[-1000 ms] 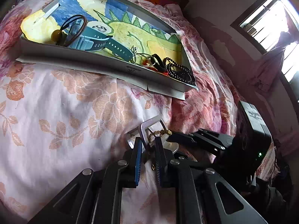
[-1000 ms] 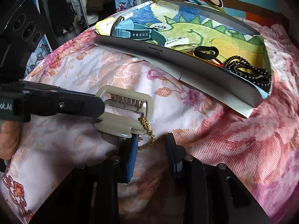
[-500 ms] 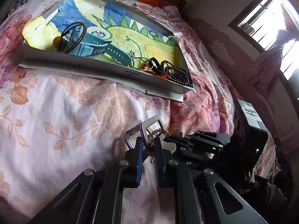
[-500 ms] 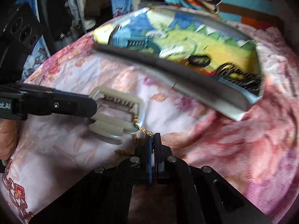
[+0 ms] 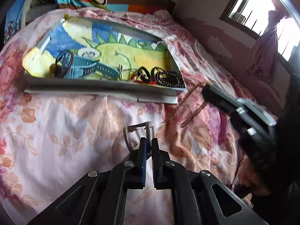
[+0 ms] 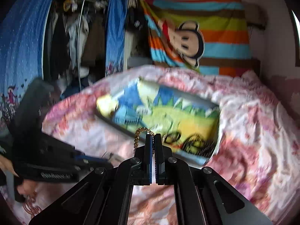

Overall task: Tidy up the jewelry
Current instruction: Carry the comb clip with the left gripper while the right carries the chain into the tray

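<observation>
Right gripper [image 6: 153, 136] has its fingers clamped on the gold chain [image 6: 139, 131], now lifted clear; the tray [image 6: 215, 129] lies straight ahead beyond the fingers, nearer this hand. Left gripper [image 5: 148, 146] pinches the grey clasp [image 5: 137, 129] short of the tray. A second ago the right fingers were open and the chain hung from the clasp.

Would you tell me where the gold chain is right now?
In the right wrist view, the gold chain is pinched in the right gripper, above the bedspread.

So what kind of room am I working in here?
Most likely a bedroom: a bed under a floral bedspread, clothes hanging on a rail, and a barred window beside the bed.
</observation>
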The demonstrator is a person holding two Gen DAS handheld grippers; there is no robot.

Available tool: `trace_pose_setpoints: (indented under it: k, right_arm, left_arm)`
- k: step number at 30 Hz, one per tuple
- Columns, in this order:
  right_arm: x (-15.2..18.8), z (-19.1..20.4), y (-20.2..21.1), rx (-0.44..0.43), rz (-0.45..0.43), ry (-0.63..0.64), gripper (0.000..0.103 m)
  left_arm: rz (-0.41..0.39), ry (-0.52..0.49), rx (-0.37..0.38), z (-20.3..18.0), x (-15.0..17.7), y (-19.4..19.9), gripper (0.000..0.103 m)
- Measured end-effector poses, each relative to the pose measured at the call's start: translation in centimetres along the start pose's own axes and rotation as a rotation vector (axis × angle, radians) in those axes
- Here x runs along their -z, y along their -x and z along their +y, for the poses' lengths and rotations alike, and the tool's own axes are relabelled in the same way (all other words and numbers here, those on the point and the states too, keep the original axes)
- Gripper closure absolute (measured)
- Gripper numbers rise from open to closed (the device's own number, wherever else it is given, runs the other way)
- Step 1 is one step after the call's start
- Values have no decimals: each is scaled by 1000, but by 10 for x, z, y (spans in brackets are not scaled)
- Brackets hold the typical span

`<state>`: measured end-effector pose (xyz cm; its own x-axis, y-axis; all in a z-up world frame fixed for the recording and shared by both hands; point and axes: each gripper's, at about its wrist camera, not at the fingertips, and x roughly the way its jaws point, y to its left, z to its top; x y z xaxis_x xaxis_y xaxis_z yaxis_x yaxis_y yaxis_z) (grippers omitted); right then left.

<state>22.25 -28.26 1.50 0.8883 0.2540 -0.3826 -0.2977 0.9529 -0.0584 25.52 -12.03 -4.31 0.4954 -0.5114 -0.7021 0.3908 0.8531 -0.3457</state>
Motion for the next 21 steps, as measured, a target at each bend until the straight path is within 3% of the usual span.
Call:
trace_pose_setpoints:
  k: [5, 12, 15, 21]
  right_arm:
    - [-19, -26, -1, 22, -51, -44, 101]
    - [-27, -63, -58, 55, -15, -117, 101]
    - [-25, -77, -80, 60, 2, -145, 101]
    - [-6, -101, -121, 32, 43, -231, 101]
  left_arm:
    - [-67, -32, -43, -8, -14, 11, 99]
    - [-191, -62, -63, -20, -67, 24, 99]
    - [-250, -79, -90, -23, -96, 14, 99]
    - [-268, -43, -122, -16, -128, -29, 99]
